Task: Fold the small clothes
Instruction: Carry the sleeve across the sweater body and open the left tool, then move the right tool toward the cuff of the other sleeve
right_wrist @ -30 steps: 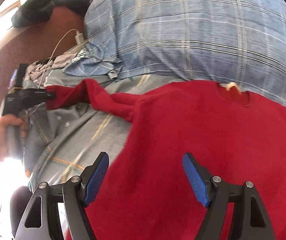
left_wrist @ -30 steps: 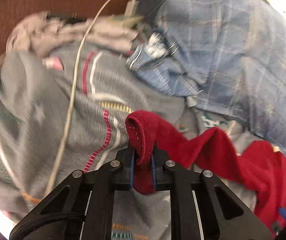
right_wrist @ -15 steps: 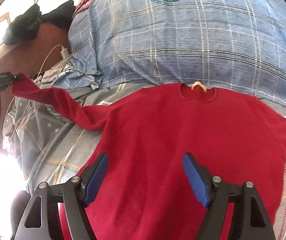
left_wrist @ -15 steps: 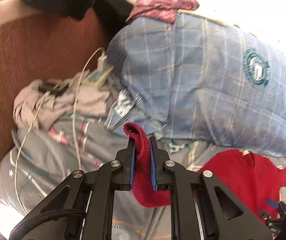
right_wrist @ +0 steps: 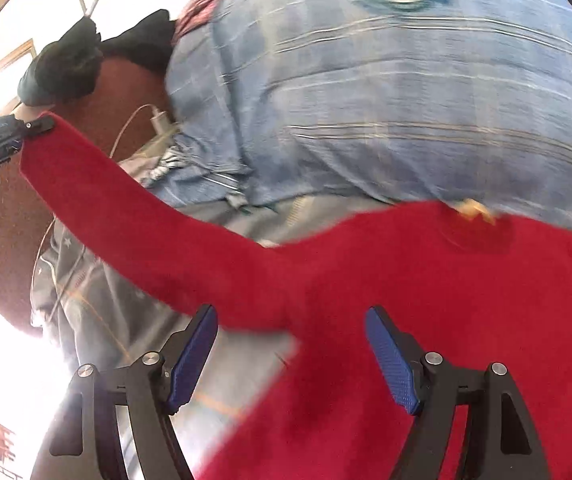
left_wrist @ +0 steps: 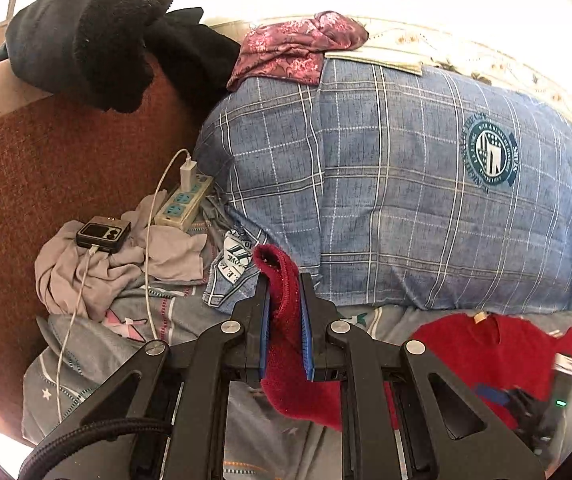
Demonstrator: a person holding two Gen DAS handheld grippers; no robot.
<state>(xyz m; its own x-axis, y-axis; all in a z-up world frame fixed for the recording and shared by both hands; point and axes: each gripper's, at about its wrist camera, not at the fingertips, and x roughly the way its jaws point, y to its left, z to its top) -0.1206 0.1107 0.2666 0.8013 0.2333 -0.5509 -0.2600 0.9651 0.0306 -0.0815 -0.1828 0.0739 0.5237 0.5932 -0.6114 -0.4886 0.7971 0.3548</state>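
A small red sweater (right_wrist: 425,300) lies spread on a grey patterned bedsheet (right_wrist: 98,312), neck hole toward the blue pillow. My left gripper (left_wrist: 284,300) is shut on the cuff of its left sleeve (left_wrist: 282,280), which folds over the blue pads. In the right wrist view that sleeve (right_wrist: 126,216) stretches up and left to the left gripper (right_wrist: 40,126), lifted off the bed. My right gripper (right_wrist: 291,344) hangs open over the sweater's body, nothing between its blue pads (right_wrist: 391,360). The sweater's body (left_wrist: 485,356) shows at the lower right of the left wrist view.
A big blue plaid pillow (left_wrist: 405,200) lies behind the sweater. A power strip (left_wrist: 184,204) with a white charger, a small device (left_wrist: 104,234) on crumpled grey cloth, and cables sit at the left by a brown headboard (left_wrist: 46,184). Black clothing (left_wrist: 98,40) hangs on it.
My left gripper rose with the red cuff, pulling the sleeve up and out to the left until it stretched taut. The right gripper stayed open and shifted over the sweater's body.
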